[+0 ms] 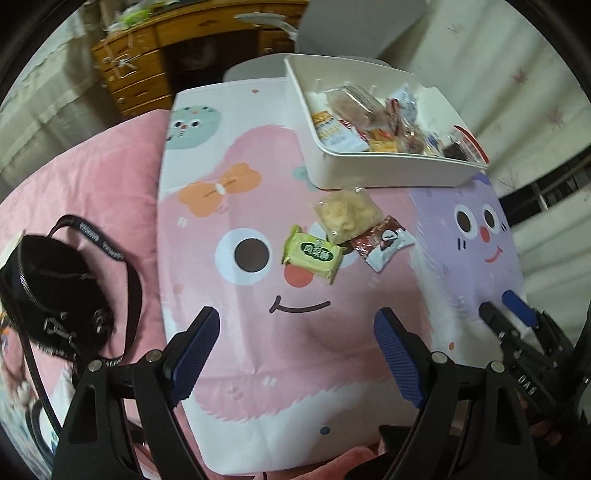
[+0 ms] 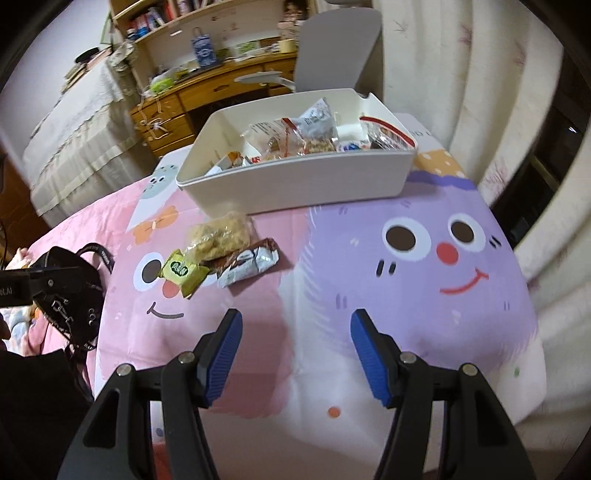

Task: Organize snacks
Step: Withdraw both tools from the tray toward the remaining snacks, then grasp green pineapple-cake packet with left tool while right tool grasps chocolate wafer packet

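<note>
While three wrapped snacks lie loose on the cartoon-print cloth (image 1: pixel 258 332), the left wrist view shows the left gripper (image 1: pixel 295 354) hovering above it, jaws wide apart with nothing between them. Toward 12 o'clock from the fingertips lie the yellow-green pastry packet (image 1: pixel 314 254), the clear bag of pale crisps (image 1: pixel 345 216) partly overlapping it, and the brown-and-white wafer wrapper (image 1: pixel 384 245) just beside both. Farther on, at 1 o'clock, stands the white bin (image 1: pixel 388 170), already holding many packets. At 3 o'clock the right gripper's blue pads (image 1: pixel 519 308) enter the view. A black shoulder bag (image 1: pixel 55 291) rests on the pink bedspread (image 1: pixel 92 177) at 9 o'clock; a wooden desk (image 1: pixel 140 62) stands at 11 o'clock.

Seen from the right wrist, the right gripper (image 2: pixel 295 354) also hangs empty, jaws moderately apart. The yellow-green pastry packet (image 2: pixel 183 273), bag of crisps (image 2: pixel 218 236) and wafer wrapper (image 2: pixel 245 264) cluster at 11 o'clock; the white bin (image 2: pixel 295 184) sits at 12 o'clock just beyond them. A grey chair (image 2: pixel 336 48) and bookshelves (image 2: pixel 184 22) fill the background; curtains (image 2: pixel 480 92) hang at 2 o'clock.

Judged step: approach to the remaining loose snacks, most of the sorting apparently done. The next move calls for lowering one gripper over a single packet, probably the one lying clear of the overlap, closing gently on the crinkly wrapper, then carrying it over the bin's near wall. Soft bedding beneath may yield under pressure.
</note>
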Motion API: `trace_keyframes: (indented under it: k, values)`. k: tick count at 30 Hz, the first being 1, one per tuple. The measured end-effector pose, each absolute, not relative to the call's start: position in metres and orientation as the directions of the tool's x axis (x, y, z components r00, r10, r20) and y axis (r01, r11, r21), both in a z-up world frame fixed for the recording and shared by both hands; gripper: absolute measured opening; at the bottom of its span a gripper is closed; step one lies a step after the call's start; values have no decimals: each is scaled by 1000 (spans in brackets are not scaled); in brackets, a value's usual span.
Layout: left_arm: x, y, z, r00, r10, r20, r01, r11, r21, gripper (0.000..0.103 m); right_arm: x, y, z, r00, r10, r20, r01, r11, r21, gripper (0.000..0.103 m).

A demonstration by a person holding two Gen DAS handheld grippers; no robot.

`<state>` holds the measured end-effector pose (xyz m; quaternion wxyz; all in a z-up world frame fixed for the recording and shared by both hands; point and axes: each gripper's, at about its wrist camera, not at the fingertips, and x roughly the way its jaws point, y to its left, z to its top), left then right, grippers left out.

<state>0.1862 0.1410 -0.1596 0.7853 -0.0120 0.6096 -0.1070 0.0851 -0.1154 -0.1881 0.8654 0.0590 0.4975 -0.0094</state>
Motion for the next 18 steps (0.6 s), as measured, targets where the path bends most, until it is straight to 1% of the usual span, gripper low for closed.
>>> trace_keyframes:
  k: [4, 10, 12, 15, 18]
  values:
    - [189, 138, -168, 221, -202, -954, 207, 966, -156, 85, 74, -102, -190, 508, 11, -861, 104, 992, 74, 62]
    - [194, 132, -188, 178, -212, -961, 263, 951, -161, 85, 72, -88, -190, 536, 8, -844, 80, 995, 60, 62]
    - [197, 129, -193, 175, -213, -961, 283, 946, -158, 85, 76, -84, -192, 548, 13, -837, 63, 996, 56, 68]
    - [202, 125, -198, 193, -190, -962, 310, 943, -124, 85, 86, -80, -196, 566, 21, -824, 31, 998, 47, 70]
    - [210, 123, -204, 195, -190, -962, 332, 936, -117, 85, 99, -76, -202, 569, 44, -821, -4, 999, 51, 72]
